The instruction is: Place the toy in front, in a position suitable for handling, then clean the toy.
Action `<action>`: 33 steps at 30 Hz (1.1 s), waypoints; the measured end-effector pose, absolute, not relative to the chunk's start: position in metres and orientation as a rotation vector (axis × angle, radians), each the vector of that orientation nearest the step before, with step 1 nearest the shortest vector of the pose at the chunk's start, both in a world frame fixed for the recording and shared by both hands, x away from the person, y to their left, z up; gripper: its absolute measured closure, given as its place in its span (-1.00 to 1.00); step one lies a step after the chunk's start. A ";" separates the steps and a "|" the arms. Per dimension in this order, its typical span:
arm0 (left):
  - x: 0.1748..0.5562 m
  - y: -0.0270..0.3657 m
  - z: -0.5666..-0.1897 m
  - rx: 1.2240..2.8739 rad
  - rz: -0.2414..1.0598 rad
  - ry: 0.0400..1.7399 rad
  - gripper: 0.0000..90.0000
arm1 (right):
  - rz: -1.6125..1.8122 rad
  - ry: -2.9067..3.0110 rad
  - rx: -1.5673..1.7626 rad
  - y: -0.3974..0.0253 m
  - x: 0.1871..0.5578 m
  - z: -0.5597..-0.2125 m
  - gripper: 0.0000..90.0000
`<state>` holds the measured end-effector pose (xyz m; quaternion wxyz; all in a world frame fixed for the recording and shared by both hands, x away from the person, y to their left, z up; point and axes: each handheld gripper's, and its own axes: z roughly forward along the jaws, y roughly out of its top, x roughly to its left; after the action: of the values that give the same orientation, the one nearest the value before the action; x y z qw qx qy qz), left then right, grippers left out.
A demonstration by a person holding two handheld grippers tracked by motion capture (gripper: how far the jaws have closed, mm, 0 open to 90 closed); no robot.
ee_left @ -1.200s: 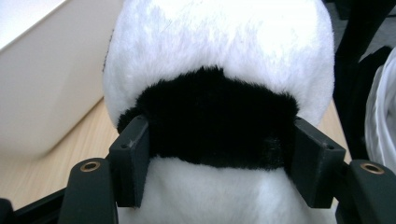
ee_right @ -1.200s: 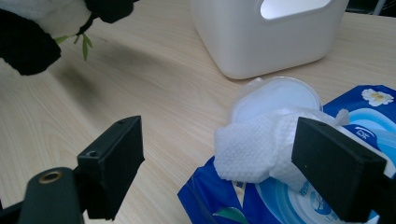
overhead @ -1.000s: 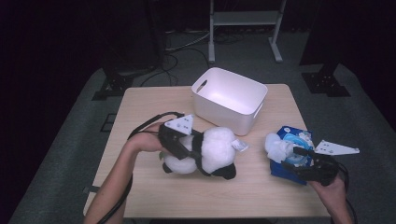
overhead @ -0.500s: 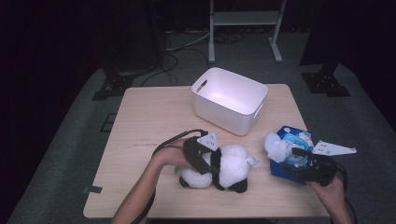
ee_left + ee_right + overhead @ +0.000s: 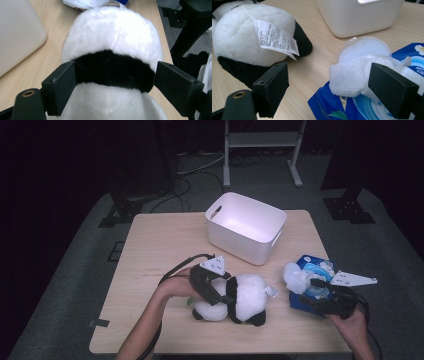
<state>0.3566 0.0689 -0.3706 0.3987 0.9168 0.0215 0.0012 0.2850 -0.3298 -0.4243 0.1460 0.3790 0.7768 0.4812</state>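
Note:
A black-and-white panda plush [image 5: 252,292] lies on its side near the table's front edge. My left gripper [image 5: 225,296] is shut on it. In the left gripper view the two jaws press the plush's [image 5: 112,32] black band from both sides of the left gripper [image 5: 115,72]. A blue pack of wet wipes [image 5: 312,262] lies at the front right with its round lid open. A white wipe [image 5: 348,77] sticks out of the pack [image 5: 332,107]. My right gripper [image 5: 329,75] is open, one jaw on each side of the wipe without pinching it. In the high view the right gripper [image 5: 309,292] is at the pack.
A white plastic bin [image 5: 245,245] stands behind the plush, at the table's back middle. The wooden table [image 5: 160,250] has bare surface on its left half. The plush's printed label [image 5: 274,37] faces the right gripper. A metal stand and cables lie on the floor beyond the table.
The left gripper carried the panda plush right and toward the front edge, then held still over the last half second. The right gripper stayed at the wipes pack.

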 end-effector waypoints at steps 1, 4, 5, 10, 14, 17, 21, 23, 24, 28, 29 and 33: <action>0.357 0.074 -0.367 2.303 0.019 0.077 -0.71 | 1.384 2.240 1.091 -0.329 0.285 -0.425 -0.66; 0.358 0.085 -0.362 2.285 0.035 0.112 -0.76 | 1.378 2.244 1.093 -0.330 0.285 -0.425 -0.66; 0.358 0.089 -0.361 2.284 0.035 0.121 -0.76 | 1.379 2.243 1.097 -0.330 0.285 -0.425 -0.66; 0.359 0.110 -0.361 2.257 0.056 0.178 -0.79 | 1.367 2.245 1.099 -0.330 0.287 -0.425 -0.66; 0.357 0.135 -0.364 2.196 0.083 0.266 -0.81 | 1.366 2.231 1.108 -0.333 0.286 -0.423 -0.66; 0.353 0.158 -0.371 2.175 0.097 0.302 -0.81 | 1.363 2.217 1.123 -0.337 0.285 -0.421 -0.66; 0.347 0.173 -0.378 2.143 0.119 0.330 -0.81 | 1.355 2.215 1.135 -0.337 0.287 -0.422 -0.66; 0.344 0.178 -0.382 2.112 0.112 0.331 -0.81 | 1.340 2.220 1.131 -0.336 0.288 -0.420 -0.66; 0.344 0.178 -0.382 2.112 0.112 0.331 -0.81 | 1.340 2.220 1.131 -0.336 0.288 -0.420 -0.66; 0.343 0.185 -0.391 2.088 0.085 0.357 -0.81 | 1.319 2.228 1.112 -0.331 0.295 -0.412 -0.66; 0.343 0.188 -0.391 2.125 0.118 0.375 -0.81 | 1.305 2.243 1.102 -0.327 0.300 -0.409 -0.66; 0.343 0.192 -0.394 2.090 0.094 0.367 -0.81 | 1.276 2.281 1.094 -0.320 0.311 -0.409 -0.66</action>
<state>0.3432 0.1918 -0.3937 0.4871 0.8593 0.1509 0.0385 0.3107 -0.3200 -0.4085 0.1536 0.3816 0.7954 0.4451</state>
